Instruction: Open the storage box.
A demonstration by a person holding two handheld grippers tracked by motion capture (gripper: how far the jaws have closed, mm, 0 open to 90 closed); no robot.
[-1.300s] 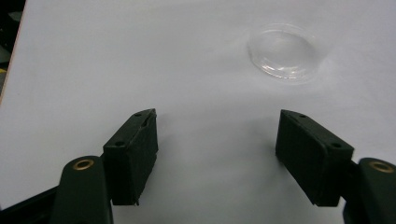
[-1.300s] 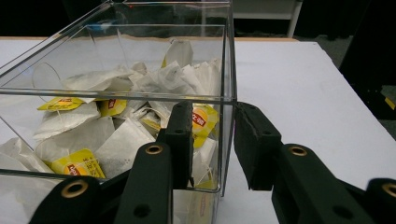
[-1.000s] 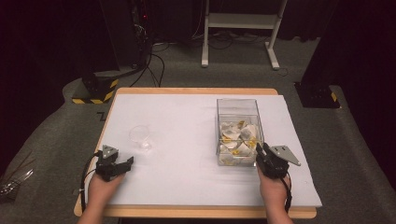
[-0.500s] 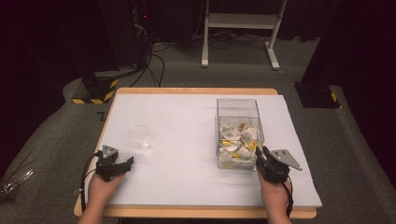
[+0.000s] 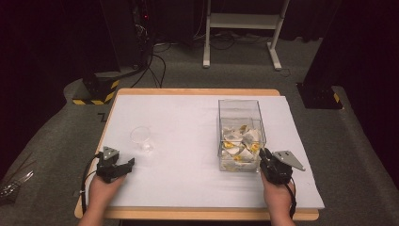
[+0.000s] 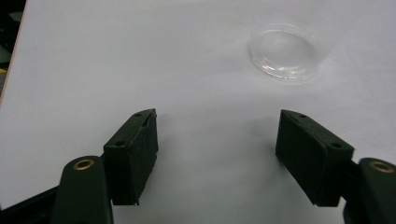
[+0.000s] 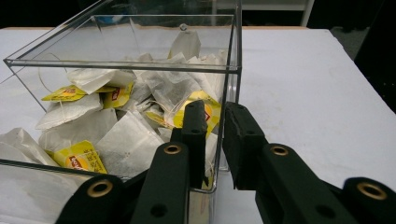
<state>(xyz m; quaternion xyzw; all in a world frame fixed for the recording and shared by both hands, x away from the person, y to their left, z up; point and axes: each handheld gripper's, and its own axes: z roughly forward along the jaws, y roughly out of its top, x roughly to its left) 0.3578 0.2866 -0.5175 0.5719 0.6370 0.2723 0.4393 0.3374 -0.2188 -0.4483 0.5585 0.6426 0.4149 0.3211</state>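
High view: right gripper [image 5: 264, 157] nearly clenched, empty, at the clear plastic box [image 5: 240, 106] of white tea bags [image 7: 128, 144] just ahead. Left gripper [image 5: 123, 165] released; small clear plastic cup [image 6: 284, 55] beyond sits empty. Nothing moved yet.

Tea bags [image 5: 240, 141] lie in the box [image 5: 240, 107], which stands on the table [image 5: 188, 113]; the cup [image 5: 141, 137] sits well left of the box; right gripper [image 5: 268, 162] at the box's near right corner; left gripper [image 5: 123, 165] just before the cup.
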